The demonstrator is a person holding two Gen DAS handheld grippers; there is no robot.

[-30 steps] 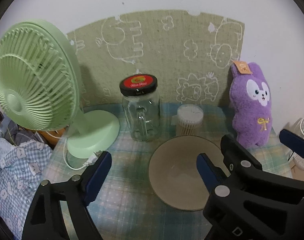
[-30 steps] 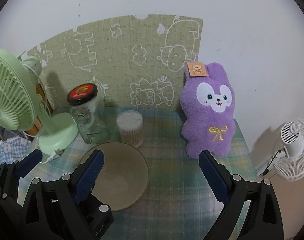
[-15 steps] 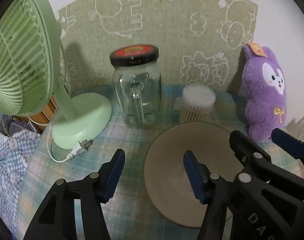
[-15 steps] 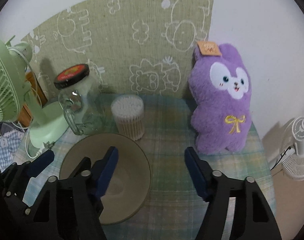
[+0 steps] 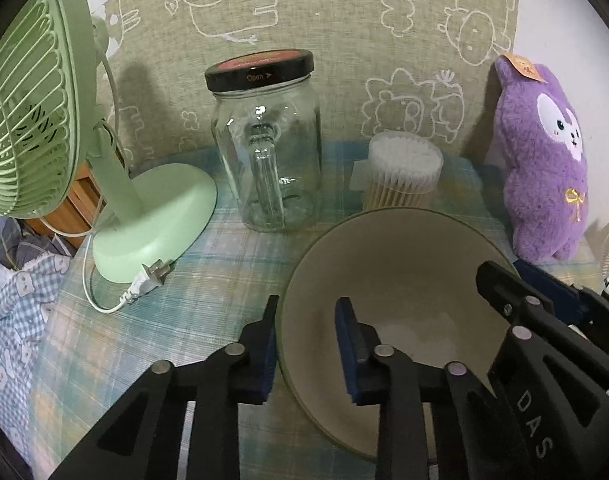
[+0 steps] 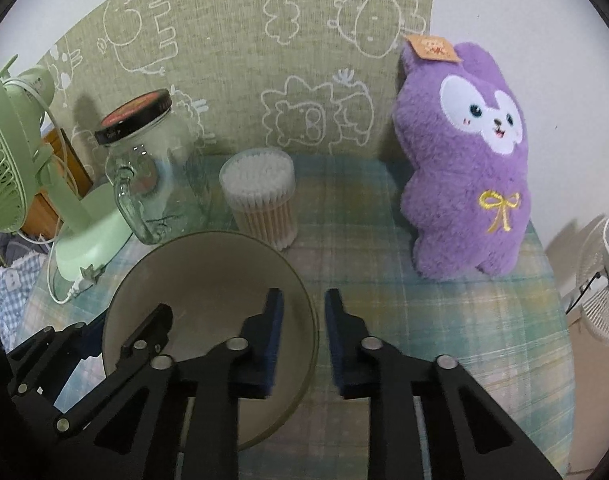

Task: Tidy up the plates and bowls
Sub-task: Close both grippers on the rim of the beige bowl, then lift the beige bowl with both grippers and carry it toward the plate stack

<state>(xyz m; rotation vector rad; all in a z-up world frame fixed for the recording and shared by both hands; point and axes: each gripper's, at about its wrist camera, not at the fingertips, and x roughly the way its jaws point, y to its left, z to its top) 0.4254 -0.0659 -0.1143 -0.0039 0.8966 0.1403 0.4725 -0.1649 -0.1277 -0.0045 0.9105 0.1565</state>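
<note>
Centrally, on the pastel plaid tablecloth [image 6: 444, 320], sits a round beige ceramic bowl [image 5: 396, 276]. Left gripper [image 5: 306, 320] straddles its nine-o'clock rim, right gripper [image 6: 302, 308] its three-o'clock rim. Both jaws have just been closing, the rim between them; whether the pads yet press the rim cannot be told.

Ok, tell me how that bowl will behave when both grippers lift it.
The bowl looks rigid, so it should keep its shape. Its glossy wall may slip between the pads. The left gripper and right gripper straddle opposite rims; uneven lifting would probably tilt it.

"Open" on jar lid [image 5: 259, 70]; "DAS" on right gripper [image 5: 534, 424]
</note>
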